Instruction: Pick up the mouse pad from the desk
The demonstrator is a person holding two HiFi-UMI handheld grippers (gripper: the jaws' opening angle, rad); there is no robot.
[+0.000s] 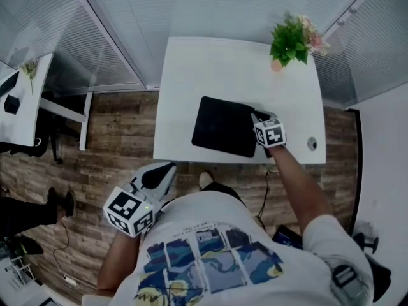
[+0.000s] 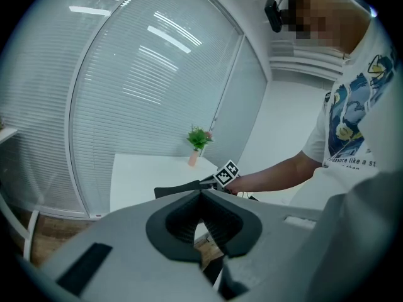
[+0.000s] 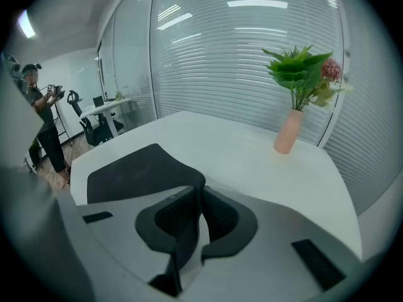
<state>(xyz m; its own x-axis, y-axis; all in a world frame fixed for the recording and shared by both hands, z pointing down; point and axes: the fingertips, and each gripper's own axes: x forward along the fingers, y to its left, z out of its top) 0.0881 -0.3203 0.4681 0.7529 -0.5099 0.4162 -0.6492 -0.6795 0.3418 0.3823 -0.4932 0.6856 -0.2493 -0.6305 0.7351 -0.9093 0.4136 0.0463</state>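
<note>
The white tabletop [image 1: 217, 62] fills the upper middle of the head view, with wood floor [image 1: 115, 139] below and to its left. The black mouse pad [image 1: 223, 126] lies at the middle of it. Most of the pad is flat, and its lower edge is near the tabletop's front edge.

My right hand-held gripper [image 1: 260, 116] sits at the pad's right edge. In the right gripper view its jaws are pressed nearly together with the pad's thin corner pinched between them. In the left gripper view that end of the pad seems to curl up off the surface.

My left hand-held gripper [image 1: 167, 169] hangs at the lower left of the head view, off the tabletop and over the floor. Its jaws are pressed together on nothing.

A pink vase [image 1: 276, 64] of greenery stands at the tabletop's upper right corner, well apart from the pad.

I judge the lift to be just starting. The pad looks limp, so it will droop from this corner bite, and a thin pinch like this could slip. I'd hold the squeeze firm and raise steadily, peeling the pad up and toward me so the far end trails off the surface without dragging. I'd avoid jerking, and stay clear of the vase. If the sag gets heavy, the left hand-held gripper could come in under the free end.
</note>
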